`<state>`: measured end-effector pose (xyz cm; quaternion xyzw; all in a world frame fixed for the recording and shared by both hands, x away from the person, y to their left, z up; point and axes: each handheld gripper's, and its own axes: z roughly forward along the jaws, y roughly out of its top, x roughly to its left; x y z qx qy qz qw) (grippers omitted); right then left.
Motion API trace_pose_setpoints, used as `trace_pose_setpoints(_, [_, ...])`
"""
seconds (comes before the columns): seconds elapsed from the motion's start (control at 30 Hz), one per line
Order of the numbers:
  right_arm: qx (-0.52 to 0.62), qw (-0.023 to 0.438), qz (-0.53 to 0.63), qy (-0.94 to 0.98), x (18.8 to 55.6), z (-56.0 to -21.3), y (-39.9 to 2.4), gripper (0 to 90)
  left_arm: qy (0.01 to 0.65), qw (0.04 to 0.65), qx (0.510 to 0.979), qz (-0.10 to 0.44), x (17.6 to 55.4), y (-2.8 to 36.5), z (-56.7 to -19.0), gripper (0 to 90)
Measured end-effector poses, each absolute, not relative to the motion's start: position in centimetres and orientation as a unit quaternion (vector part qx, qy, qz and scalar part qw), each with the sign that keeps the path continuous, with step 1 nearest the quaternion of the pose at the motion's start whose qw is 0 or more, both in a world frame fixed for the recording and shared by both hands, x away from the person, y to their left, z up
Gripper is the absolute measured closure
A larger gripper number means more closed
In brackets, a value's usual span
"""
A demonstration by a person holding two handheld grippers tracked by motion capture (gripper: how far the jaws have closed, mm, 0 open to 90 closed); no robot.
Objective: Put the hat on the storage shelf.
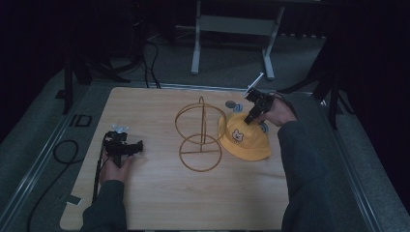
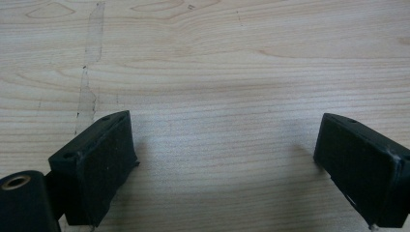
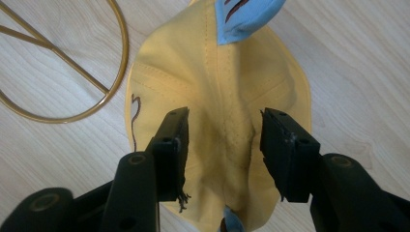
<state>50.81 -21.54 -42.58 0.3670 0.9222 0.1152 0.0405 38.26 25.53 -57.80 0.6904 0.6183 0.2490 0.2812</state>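
We wear dark grey-green sleeves on both arms. Our left gripper and right gripper are black, each with two blocky jaws, flat matt pads and small screw holes. A brass-ringed hole shows on the arms behind the jaws. A black cable trails from the left one.

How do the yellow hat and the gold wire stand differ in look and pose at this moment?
The yellow hat is soft stitched cloth with a cartoon face on it; the wire stand is thin bare gold rings you can see through. The hat lies low on the table, while the stand rises upright, one ring above its base ring. The right gripper has its jaws either side of the hat's crown; the stand is untouched. Both rest on the wooden table, side by side.
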Motion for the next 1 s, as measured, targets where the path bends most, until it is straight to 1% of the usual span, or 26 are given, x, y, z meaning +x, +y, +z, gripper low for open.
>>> trace_pose_setpoints(0.17, [0.368,0.033,0.105,0.923,51.0,-43.3,-21.4,55.3,0.618,0.281,0.690,0.249,38.3,25.5,-57.8,7.3])
trace_pose_setpoints(0.2, [0.369,0.027,0.104,0.923,51.1,-43.6,-21.4,59.6,0.618,0.281,0.690,0.249,38.3,25.5,-57.8,7.3])
trace_pose_setpoints(0.23, [0.369,0.027,0.104,0.923,51.1,-43.6,-21.4,59.6,0.618,0.281,0.690,0.249,38.3,25.5,-57.8,7.3])
trace_pose_setpoints(0.27, [0.369,0.021,0.105,0.923,51.1,-43.6,-21.4,62.8,0.618,0.281,0.690,0.249,38.3,25.5,-57.8,7.3])
trace_pose_setpoints(0.3, [0.368,0.011,0.106,0.924,51.2,-43.8,-21.4,71.2,0.618,0.281,0.690,0.249,38.3,25.5,-57.8,7.3])
trace_pose_setpoints(0.37, [0.369,0.005,0.105,0.924,51.1,-43.8,-21.5,77.5,0.618,0.281,0.690,0.249,38.3,25.5,-57.8,7.3])
trace_pose_setpoints(0.4, [0.368,0.003,0.105,0.924,51.1,-43.8,-21.5,79.1,0.618,0.281,0.690,0.249,38.3,25.5,-57.8,7.3])
trace_pose_setpoints(0.63, [0.353,0.002,0.103,0.930,50.9,-43.6,-21.3,82.6,0.618,0.281,0.690,0.249,38.3,25.5,-57.8,7.3])
trace_pose_setpoints(1.0, [0.339,0.005,0.104,0.935,50.6,-42.5,-21.0,83.1,0.618,0.281,0.690,0.249,38.3,25.5,-57.8,7.3])
